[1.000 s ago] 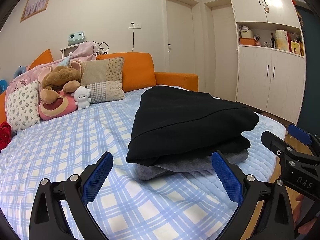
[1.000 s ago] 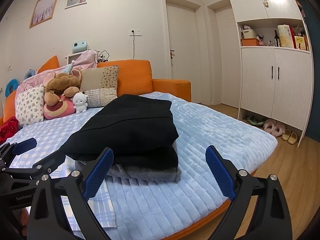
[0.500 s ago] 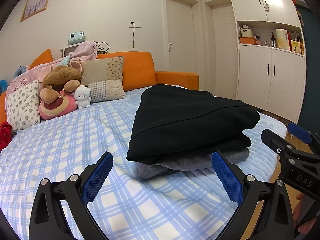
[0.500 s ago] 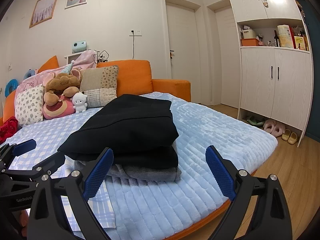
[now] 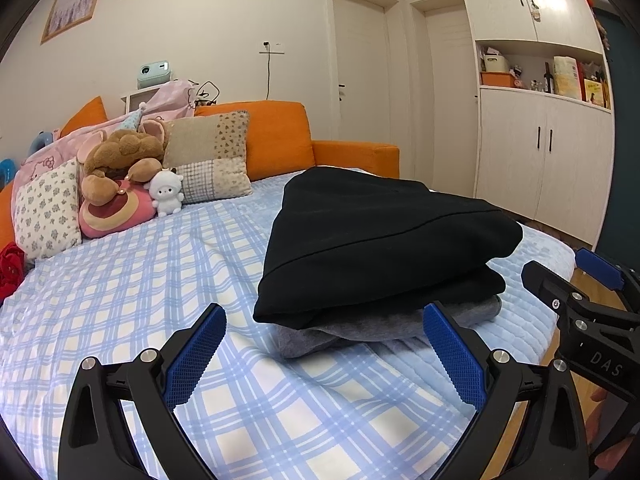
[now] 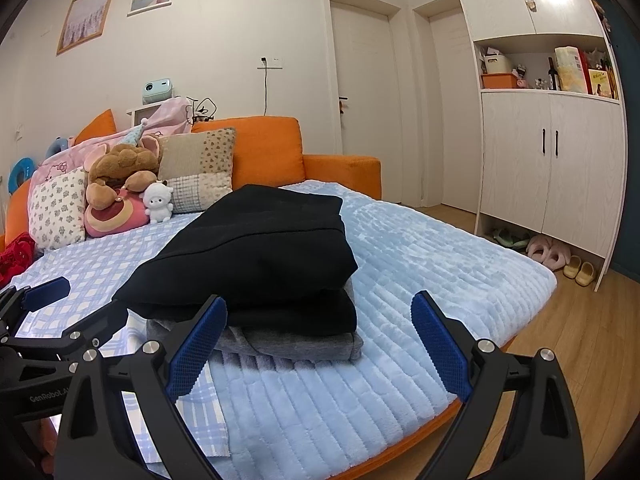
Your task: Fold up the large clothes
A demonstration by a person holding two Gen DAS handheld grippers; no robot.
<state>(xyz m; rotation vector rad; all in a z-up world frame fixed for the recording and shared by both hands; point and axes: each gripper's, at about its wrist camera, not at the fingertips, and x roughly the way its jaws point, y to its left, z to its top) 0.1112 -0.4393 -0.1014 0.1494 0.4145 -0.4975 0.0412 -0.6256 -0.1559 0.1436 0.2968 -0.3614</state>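
A folded black garment (image 5: 384, 240) (image 6: 256, 252) lies on top of a folded grey garment (image 5: 360, 326) (image 6: 296, 344) in a neat stack on the bed. My left gripper (image 5: 326, 354) hovers open just in front of the stack, over the checked sheet, holding nothing. My right gripper (image 6: 316, 346) is open too, its left fingertip (image 6: 200, 336) in line with the stack's near edge. Each gripper shows at the edge of the other's view: the right gripper (image 5: 592, 280) and the left gripper (image 6: 44, 296).
The bed carries a blue checked sheet (image 5: 140, 280) and a fluffy light-blue blanket (image 6: 440, 264). Cushions and plush toys (image 5: 120, 184) crowd the orange headboard. White cabinets (image 6: 552, 160) and slippers (image 6: 548, 254) stand to the right on the wooden floor.
Both views have shifted only slightly; the stack and both open grippers stay as they were.
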